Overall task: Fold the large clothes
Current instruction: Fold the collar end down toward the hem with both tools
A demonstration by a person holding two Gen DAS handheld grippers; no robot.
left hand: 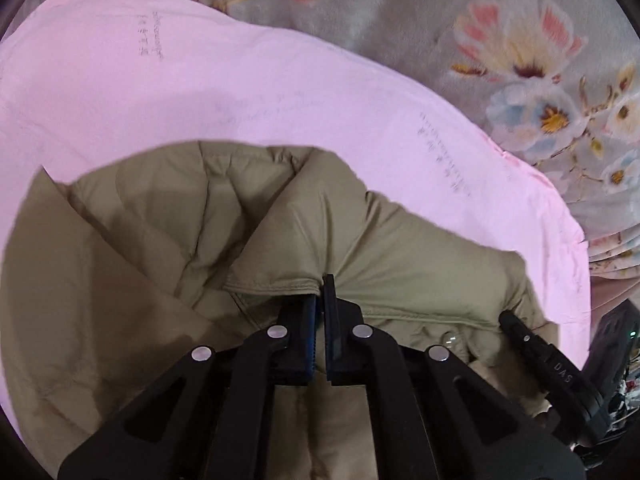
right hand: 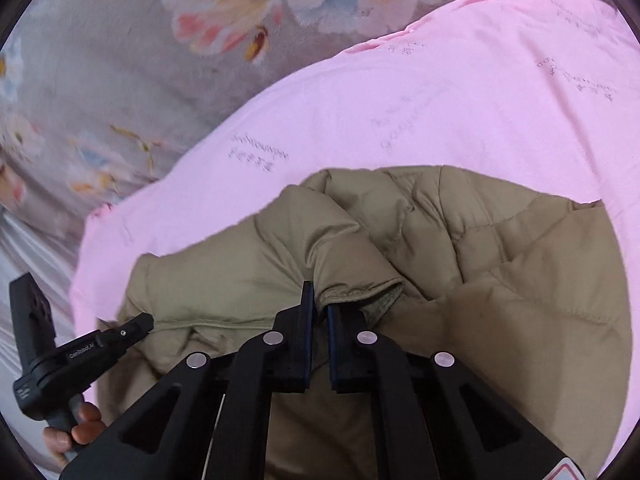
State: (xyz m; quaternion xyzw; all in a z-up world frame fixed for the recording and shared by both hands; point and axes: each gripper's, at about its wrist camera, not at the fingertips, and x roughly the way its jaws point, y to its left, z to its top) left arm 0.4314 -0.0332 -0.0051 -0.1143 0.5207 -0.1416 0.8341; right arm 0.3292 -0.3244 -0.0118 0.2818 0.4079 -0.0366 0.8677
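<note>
A puffy khaki quilted jacket point(left hand: 400, 240) point(right hand: 500, 260) lies crumpled on a pink sheet point(left hand: 200, 92) point(right hand: 440, 100). My left gripper point(left hand: 321, 292) is shut, and a stitched hem of the jacket runs in between its fingertips. In the right wrist view, my right gripper point(right hand: 319, 300) is shut on another folded hem edge. Each gripper shows in the other's view: the right gripper point(left hand: 516, 324) has its tip against the jacket's right side, and the left gripper point(right hand: 136, 326) is at the jacket's left edge, held by a hand point(right hand: 80, 428).
The pink sheet lies over a grey floral bedcover point(left hand: 520, 40) point(right hand: 120, 60) that spreads beyond it. Dark clutter point(left hand: 616, 360) sits at the far right edge of the left wrist view. Striped pale fabric point(right hand: 32, 264) shows at the left of the right wrist view.
</note>
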